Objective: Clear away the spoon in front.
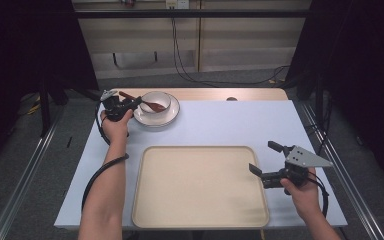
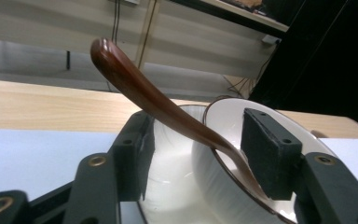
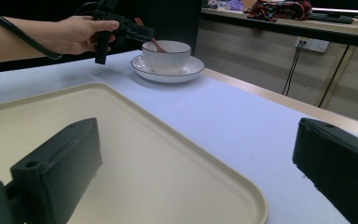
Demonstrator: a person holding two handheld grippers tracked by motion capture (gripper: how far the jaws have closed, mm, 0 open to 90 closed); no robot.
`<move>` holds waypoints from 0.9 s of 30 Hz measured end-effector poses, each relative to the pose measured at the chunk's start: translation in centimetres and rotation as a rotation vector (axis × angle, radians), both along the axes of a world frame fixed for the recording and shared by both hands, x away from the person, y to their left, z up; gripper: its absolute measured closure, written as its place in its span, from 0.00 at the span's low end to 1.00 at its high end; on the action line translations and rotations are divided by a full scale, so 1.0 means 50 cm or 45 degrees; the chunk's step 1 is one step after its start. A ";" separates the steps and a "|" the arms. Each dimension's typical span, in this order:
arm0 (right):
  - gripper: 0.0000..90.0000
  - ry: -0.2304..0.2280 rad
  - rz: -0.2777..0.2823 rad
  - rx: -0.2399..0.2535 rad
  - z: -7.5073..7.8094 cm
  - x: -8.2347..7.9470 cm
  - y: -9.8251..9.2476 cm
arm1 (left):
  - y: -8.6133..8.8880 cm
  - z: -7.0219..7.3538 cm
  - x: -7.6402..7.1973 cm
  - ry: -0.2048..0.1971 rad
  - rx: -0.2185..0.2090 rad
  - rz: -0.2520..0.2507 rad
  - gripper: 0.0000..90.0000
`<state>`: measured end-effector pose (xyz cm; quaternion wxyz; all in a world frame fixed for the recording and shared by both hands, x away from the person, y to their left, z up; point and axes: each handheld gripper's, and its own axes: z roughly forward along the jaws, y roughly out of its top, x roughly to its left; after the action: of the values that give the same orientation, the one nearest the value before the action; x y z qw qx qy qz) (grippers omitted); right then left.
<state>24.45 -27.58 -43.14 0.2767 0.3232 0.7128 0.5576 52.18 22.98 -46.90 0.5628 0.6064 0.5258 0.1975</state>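
Note:
A white bowl [image 1: 163,99] stands on a white plate [image 1: 173,116] at the far left of the table. A brown wooden spoon [image 1: 152,105] leans in the bowl with its handle pointing up and to the left. My left gripper [image 1: 135,103] is at that handle. In the left gripper view the spoon [image 2: 158,102] runs between the two black pads [image 2: 270,149], with a gap on each side, so the jaws are open around it. My right gripper [image 1: 261,156] hovers open and empty over the right edge of the beige tray [image 1: 200,185].
The tray [image 3: 144,154] lies empty at the near middle of the pale blue table top [image 1: 230,122]. A wooden strip [image 1: 215,94] runs along the far edge. In the right gripper view the bowl [image 3: 168,56] and the left hand [image 3: 74,32] are far off.

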 end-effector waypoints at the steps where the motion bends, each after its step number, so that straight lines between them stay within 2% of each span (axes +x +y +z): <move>1: 0.01 0.000 0.000 0.000 0.000 0.000 0.000 | 0.000 0.000 0.000 0.000 0.000 0.000 0.51; 8: 0.01 -0.002 -0.004 0.006 0.001 -0.003 -0.009 | -0.011 0.004 0.005 -0.026 -0.034 0.006 0.64; 10: 0.01 -0.005 -0.005 0.004 0.002 -0.003 -0.009 | -0.011 0.005 0.006 -0.018 -0.041 -0.014 0.70; 11: 0.01 -0.005 -0.009 0.005 0.002 -0.003 -0.008 | -0.010 0.005 0.005 -0.014 -0.068 -0.017 0.72; 12: 0.01 -0.010 -0.009 0.000 0.002 -0.003 -0.008 | -0.010 0.005 0.005 -0.014 -0.068 -0.017 0.74; 13: 0.01 -0.008 -0.004 0.000 0.002 -0.004 -0.008 | -0.011 0.008 0.003 -0.033 -0.118 -0.013 0.76; 14: 0.01 -0.006 -0.004 0.001 0.002 -0.004 -0.007 | -0.011 0.011 0.001 -0.035 -0.111 -0.027 0.78; 17: 0.01 -0.011 -0.002 0.002 0.003 -0.006 -0.006 | -0.012 0.020 -0.002 -0.072 -0.103 -0.049 0.82; 20: 0.01 -0.009 0.000 0.002 0.003 -0.007 -0.006 | -0.015 0.029 -0.004 -0.090 -0.144 -0.051 0.84; 22: 0.01 -0.008 0.004 0.004 0.002 -0.007 -0.005 | -0.015 0.033 -0.005 -0.097 -0.129 -0.065 0.84; 27: 0.01 -0.013 0.005 0.011 0.004 -0.008 -0.004 | -0.019 0.053 -0.011 -0.129 -0.165 -0.083 0.86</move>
<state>24.04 -27.80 -42.94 0.2779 0.3203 0.7096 0.5627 51.64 22.02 -44.27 0.6330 0.5745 0.4884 0.1752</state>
